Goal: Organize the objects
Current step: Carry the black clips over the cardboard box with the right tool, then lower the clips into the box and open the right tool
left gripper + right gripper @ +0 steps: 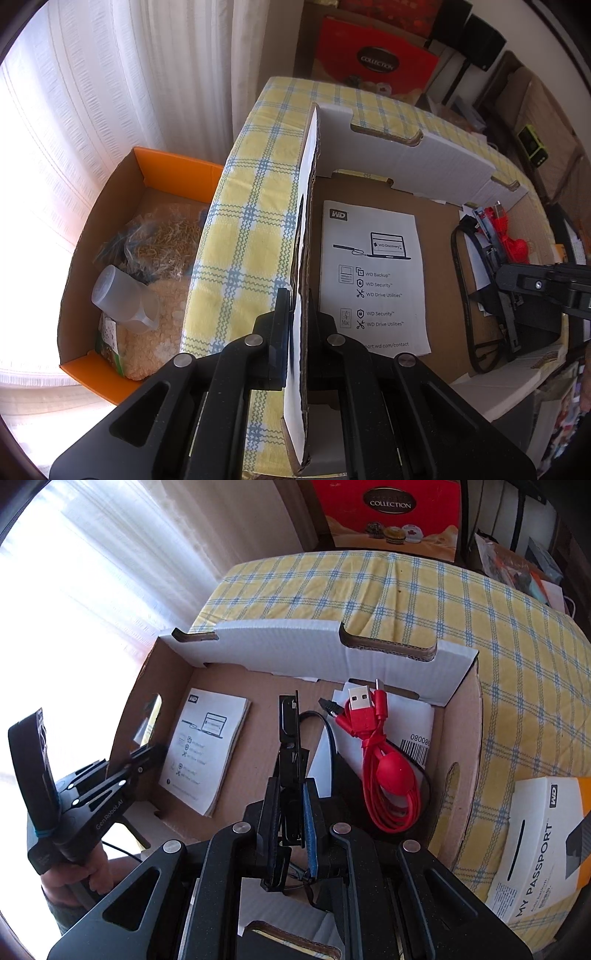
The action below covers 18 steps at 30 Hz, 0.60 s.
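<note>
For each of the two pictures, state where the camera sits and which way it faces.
Left wrist: on the left gripper, looking steeply down its fingers, shut on the cardboard box wall; right gripper enters at right.
Right wrist: on the right gripper, facing down into the box, gripping a black flat part; left gripper and hand show.
Shared: WD leaflet, red cable.

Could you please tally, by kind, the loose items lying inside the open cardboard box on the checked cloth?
Booklets: 1, the WD leaflet
Cable bundles: 2, the red USB cable and a black cable
White barcode papers: 1
Total: 4
</note>
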Each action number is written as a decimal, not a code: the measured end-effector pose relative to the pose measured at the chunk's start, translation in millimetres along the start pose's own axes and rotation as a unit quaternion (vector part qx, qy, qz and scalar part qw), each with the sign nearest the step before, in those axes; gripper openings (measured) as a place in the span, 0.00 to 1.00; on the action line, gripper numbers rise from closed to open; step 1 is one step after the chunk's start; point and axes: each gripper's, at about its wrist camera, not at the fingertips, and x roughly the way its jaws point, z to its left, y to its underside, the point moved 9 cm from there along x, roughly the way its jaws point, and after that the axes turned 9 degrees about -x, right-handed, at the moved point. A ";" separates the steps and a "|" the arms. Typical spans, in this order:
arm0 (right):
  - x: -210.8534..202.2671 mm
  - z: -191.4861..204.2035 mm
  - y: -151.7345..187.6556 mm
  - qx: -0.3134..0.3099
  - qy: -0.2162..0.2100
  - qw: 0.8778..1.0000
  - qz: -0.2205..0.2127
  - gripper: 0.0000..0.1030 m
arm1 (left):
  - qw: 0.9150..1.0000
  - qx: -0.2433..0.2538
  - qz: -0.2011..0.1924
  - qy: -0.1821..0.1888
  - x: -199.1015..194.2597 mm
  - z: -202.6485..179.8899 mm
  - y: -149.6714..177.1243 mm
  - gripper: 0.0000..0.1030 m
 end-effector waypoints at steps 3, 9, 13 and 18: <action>6.7 -2.0 0.7 0.002 0.006 1.000 0.010 0.15 | 1.000 0.000 0.000 0.000 0.0 0.1 0.0 0.05; 6.8 -4.6 0.9 0.004 -0.005 1.000 0.008 0.18 | 1.000 0.001 0.000 0.000 0.0 -0.4 0.1 0.05; -7.0 -5.4 1.3 0.000 -0.008 1.000 -0.002 0.18 | 1.000 0.000 0.000 0.000 0.0 -0.3 0.0 0.05; -26.3 -3.4 -4.3 -0.018 0.008 1.000 -0.020 0.20 | 1.000 -0.002 0.002 0.001 0.3 -0.6 0.5 0.05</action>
